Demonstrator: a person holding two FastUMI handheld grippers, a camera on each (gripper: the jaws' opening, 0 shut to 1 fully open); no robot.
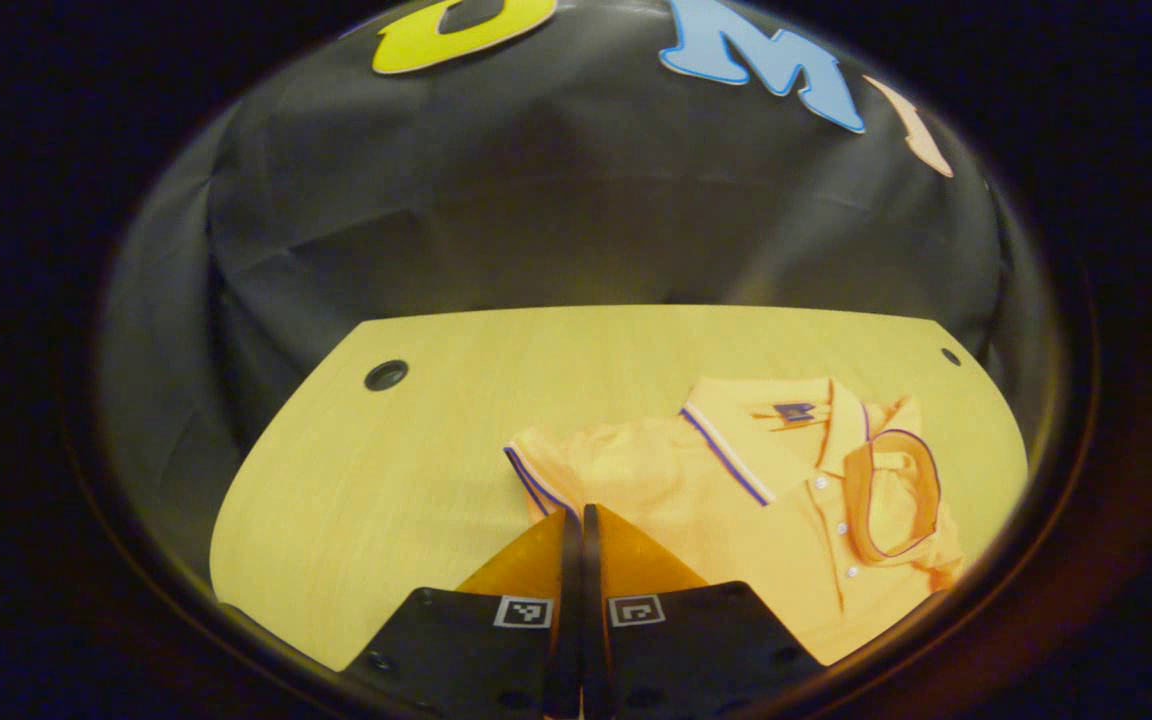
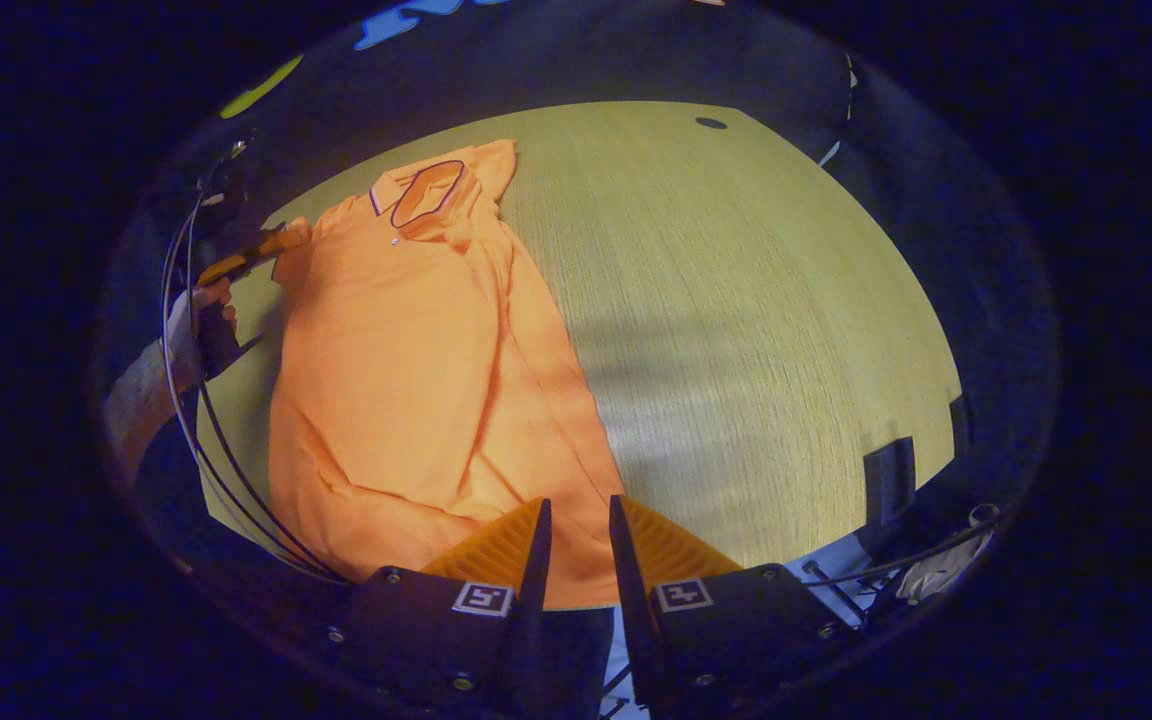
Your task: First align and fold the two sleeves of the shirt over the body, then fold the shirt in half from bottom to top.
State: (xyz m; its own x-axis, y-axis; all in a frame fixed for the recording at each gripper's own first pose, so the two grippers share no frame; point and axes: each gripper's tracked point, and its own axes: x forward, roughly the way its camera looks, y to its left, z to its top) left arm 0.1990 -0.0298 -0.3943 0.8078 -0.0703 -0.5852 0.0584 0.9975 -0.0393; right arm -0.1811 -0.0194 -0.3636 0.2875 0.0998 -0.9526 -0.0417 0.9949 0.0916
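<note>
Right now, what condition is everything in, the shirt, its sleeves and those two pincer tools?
Shirt: lying flat on the table, front up, not yet folded in half.
Collar: open, buttons showing below it.
Sleeve: folded in over the body, striped cuff showing.
Left gripper: fingers closed together at the sleeve; whether cloth is pinched is unclear.
Right gripper: fingers slightly apart over the shirt's bottom hem.

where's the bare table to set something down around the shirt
Bare wood lies between the shirt and the table edge on the side away from the left gripper, and past the collar toward the far wall. It is crowded at the sleeve and at the hem by the right gripper.
</note>
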